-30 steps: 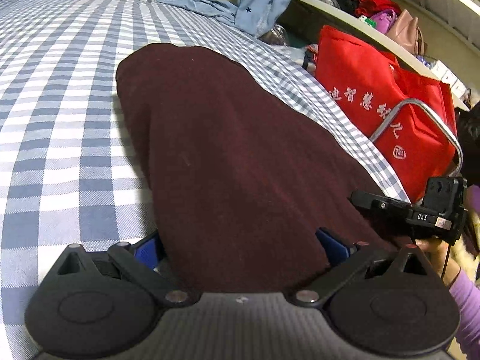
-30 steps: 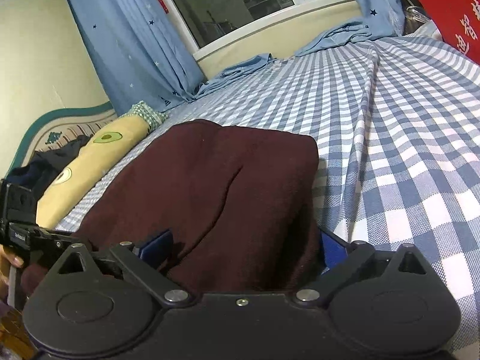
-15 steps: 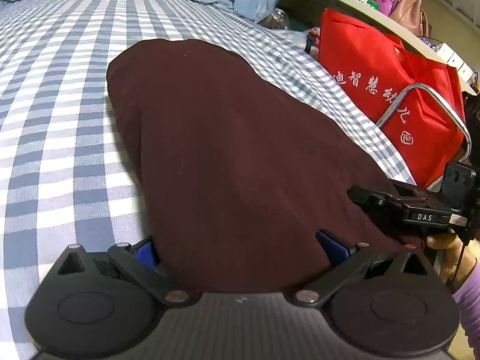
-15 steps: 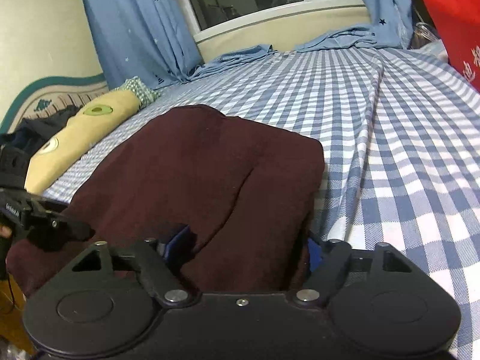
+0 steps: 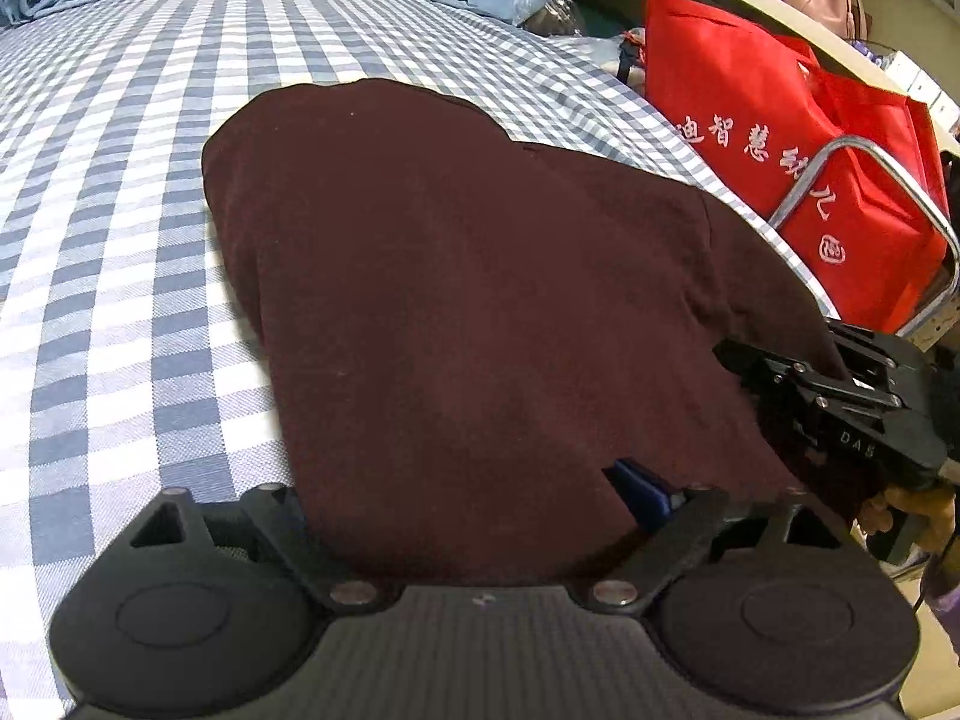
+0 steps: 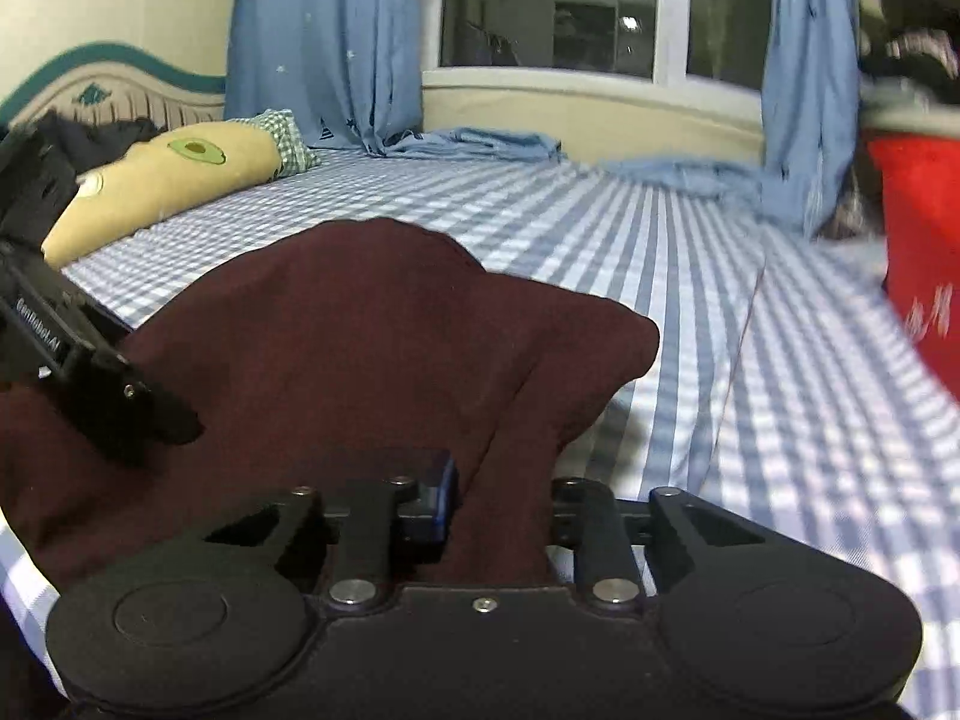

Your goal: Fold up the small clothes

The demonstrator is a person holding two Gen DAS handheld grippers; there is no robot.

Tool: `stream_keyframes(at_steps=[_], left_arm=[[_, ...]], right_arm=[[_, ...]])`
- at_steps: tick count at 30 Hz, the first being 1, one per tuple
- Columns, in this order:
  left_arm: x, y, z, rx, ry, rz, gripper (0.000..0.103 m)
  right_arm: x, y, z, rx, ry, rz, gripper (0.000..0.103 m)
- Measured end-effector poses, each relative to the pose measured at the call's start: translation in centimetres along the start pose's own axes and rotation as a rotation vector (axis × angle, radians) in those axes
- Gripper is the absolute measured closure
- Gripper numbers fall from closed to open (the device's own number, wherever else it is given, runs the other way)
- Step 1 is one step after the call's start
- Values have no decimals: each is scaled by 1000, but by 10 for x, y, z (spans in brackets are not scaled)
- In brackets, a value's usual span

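On the checked bed (image 5: 120, 240), right fingers (image 6: 498, 516) pinch the maroon garment (image 5: 480, 300) — left fingers (image 5: 468, 516), closing, still straddle it.

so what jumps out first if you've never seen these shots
A big dark maroon garment lies spread over the blue-checked bedsheet. Both grippers sit at its near edge: the right gripper has just been closing its jaws and now pinches a fold, while the left gripper straddles the hem, jaws wide. A bright red bag stands beside the bed.
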State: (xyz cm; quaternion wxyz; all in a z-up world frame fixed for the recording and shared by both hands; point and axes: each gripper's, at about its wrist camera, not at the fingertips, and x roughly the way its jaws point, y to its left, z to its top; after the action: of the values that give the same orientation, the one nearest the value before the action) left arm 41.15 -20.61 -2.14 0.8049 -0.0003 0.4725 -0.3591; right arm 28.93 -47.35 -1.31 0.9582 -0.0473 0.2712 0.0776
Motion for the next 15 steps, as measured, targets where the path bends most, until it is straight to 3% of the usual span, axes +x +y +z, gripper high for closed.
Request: stream_keyframes(at_steps=[8, 15], left_arm=[[-18, 3, 5, -54, -37, -6, 38], [-32, 20, 14, -103, -64, -35, 49]], right_arm=[[-17, 16, 15, -37, -93, -24, 87], [-27, 28, 40, -29, -183, 8, 89]])
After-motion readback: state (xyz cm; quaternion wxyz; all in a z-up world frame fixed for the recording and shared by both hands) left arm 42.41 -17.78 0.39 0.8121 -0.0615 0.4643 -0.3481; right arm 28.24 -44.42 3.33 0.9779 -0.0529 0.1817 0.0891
